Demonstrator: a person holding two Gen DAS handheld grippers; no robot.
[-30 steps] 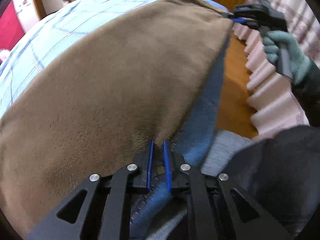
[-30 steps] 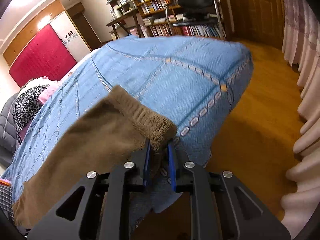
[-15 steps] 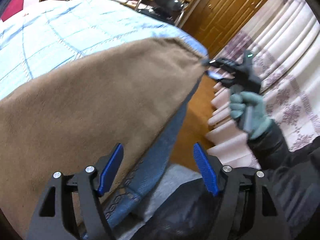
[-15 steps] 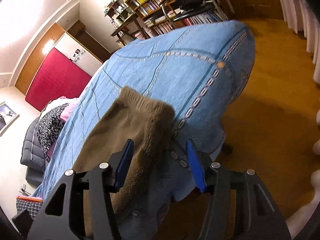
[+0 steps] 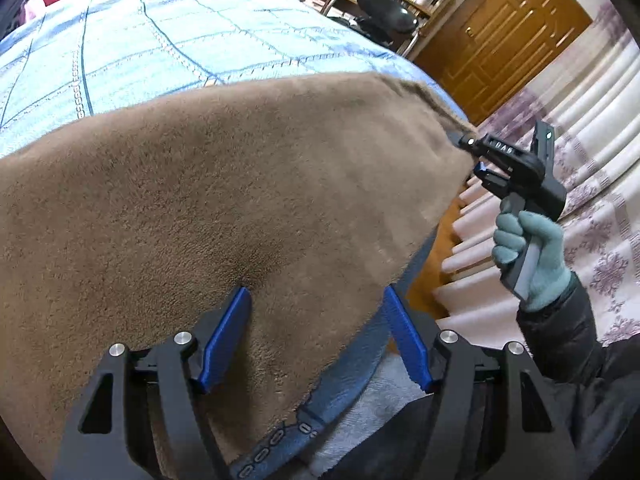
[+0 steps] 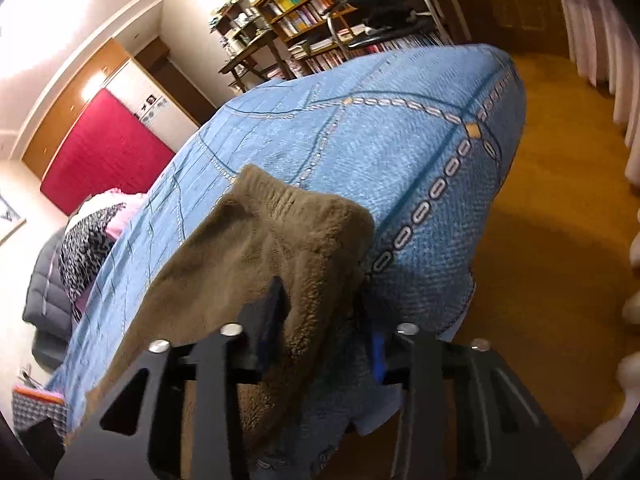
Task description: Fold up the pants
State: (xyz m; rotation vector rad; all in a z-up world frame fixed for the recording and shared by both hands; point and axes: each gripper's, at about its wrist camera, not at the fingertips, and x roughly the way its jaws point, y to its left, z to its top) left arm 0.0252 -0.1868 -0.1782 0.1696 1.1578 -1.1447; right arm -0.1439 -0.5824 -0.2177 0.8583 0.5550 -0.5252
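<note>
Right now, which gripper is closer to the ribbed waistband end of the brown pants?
Right. The right gripper straddles the pants just below the waistband, jaws open. The left gripper sits open at the near edge, farther along the fabric.

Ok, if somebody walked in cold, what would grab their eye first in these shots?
The brown fleece pants spread over the blue patterned bedspread fill the near bed. The left gripper and right gripper both sit open at the pants' edge. Behind stand a crowded bookshelf and a red panel.
</note>
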